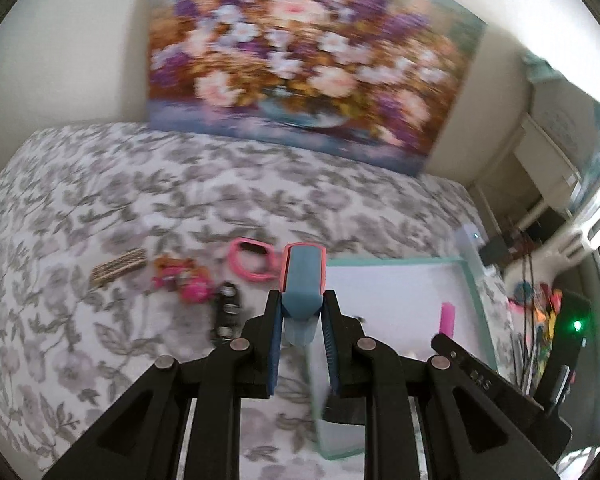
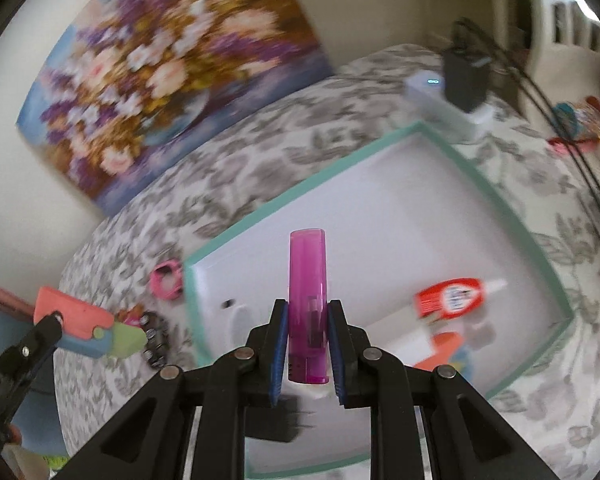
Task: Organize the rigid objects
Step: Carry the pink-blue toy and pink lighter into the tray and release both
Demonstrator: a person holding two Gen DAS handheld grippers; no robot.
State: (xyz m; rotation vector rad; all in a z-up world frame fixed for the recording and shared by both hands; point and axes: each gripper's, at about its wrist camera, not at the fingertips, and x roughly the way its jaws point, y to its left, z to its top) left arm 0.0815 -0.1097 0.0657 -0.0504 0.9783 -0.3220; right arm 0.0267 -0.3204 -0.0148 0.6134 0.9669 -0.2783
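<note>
My left gripper [image 1: 302, 302] is shut on a blue and coral stapler-like tool [image 1: 303, 276], held above the bed by the left edge of the white tray with a teal rim [image 1: 396, 261]. The tool also shows in the right wrist view [image 2: 76, 320], with the left gripper [image 2: 56, 322] on it. My right gripper [image 2: 308, 310] is shut on a magenta lighter [image 2: 308, 296], held over the tray [image 2: 300, 188]. The lighter also shows in the left wrist view [image 1: 447, 318]. A red and white glue tube [image 2: 452, 294] and an orange and blue item [image 2: 448, 350] lie in the tray.
On the floral bedspread [image 1: 100, 208] lie a pink watch band [image 1: 254, 262], a pink toy [image 1: 182, 278], a dark beaded bracelet [image 1: 226, 314] and a patterned strip [image 1: 118, 268]. A flower painting [image 1: 300, 60] leans on the wall. A white charger with a black plug [image 2: 456, 92] sits beyond the tray.
</note>
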